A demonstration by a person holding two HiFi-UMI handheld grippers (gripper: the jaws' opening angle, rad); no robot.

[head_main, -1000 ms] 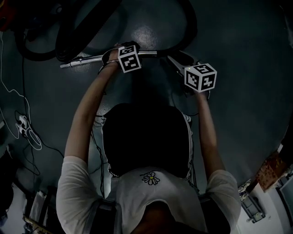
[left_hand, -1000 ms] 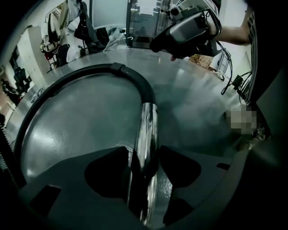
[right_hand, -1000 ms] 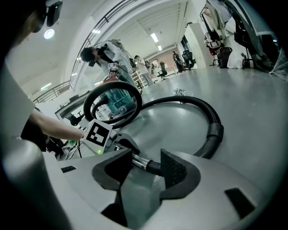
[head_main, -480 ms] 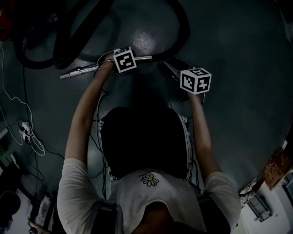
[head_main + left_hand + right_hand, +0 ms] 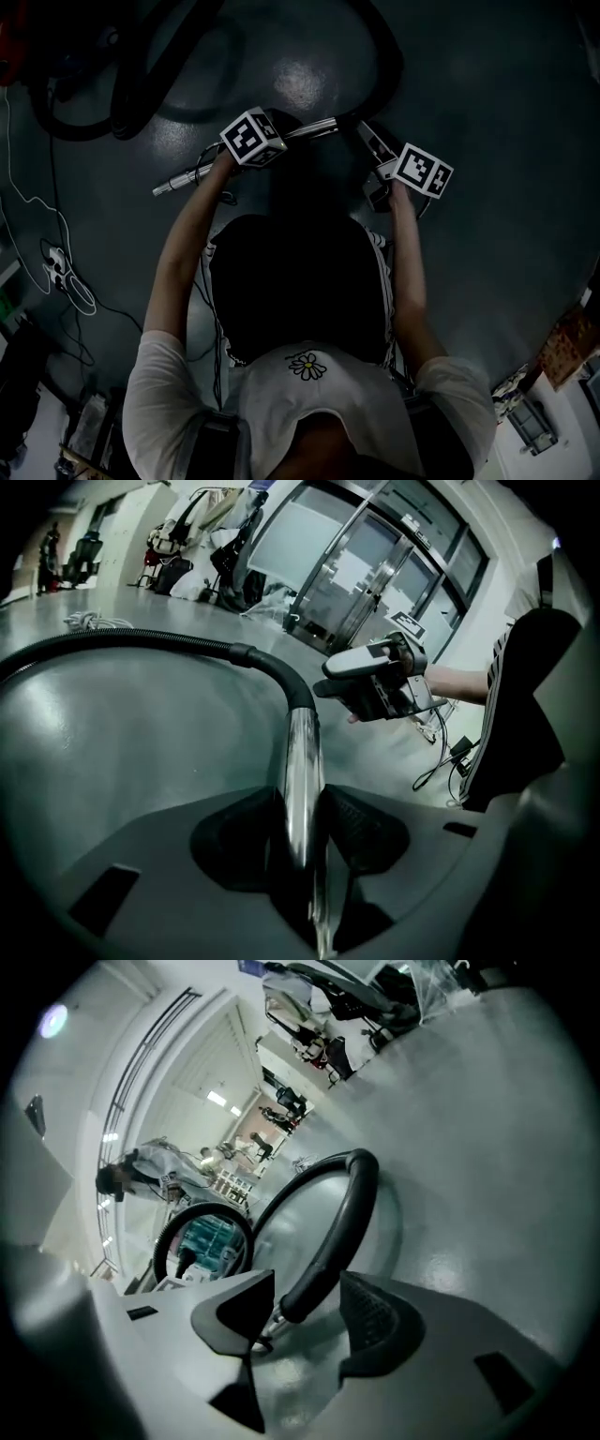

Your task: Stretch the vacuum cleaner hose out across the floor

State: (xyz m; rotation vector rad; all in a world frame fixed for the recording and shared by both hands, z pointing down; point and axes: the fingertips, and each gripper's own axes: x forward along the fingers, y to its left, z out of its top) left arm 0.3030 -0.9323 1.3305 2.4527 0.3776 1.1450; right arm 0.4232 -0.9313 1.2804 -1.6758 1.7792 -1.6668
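The vacuum's black hose (image 5: pixel 386 58) curves over the dark floor and joins a shiny metal wand (image 5: pixel 192 175). In the left gripper view, my left gripper (image 5: pixel 302 829) is shut on the wand (image 5: pixel 302 757), with both pads pressed against the tube. The hose (image 5: pixel 141 641) runs off to the left from its black cuff. In the head view, my left gripper (image 5: pixel 279 129) sits mid-wand. My right gripper (image 5: pixel 373 141) is at the cuff end. Its jaws (image 5: pixel 309 1314) stand open around the hose (image 5: pixel 339 1208), with a gap at the right pad.
More black hose loops (image 5: pixel 80 112) lie at the upper left by a red vacuum body (image 5: pixel 9 37). White cables and a plug strip (image 5: pixel 52 262) trail along the left. Clutter and a box (image 5: pixel 562 347) stand at the lower right. Glass doors (image 5: pixel 375 564) rise behind.
The left jaws have closed on the wand. The wand has swung from level to slanted, its free end now nearer the person. The right gripper has tilted and shifted slightly.
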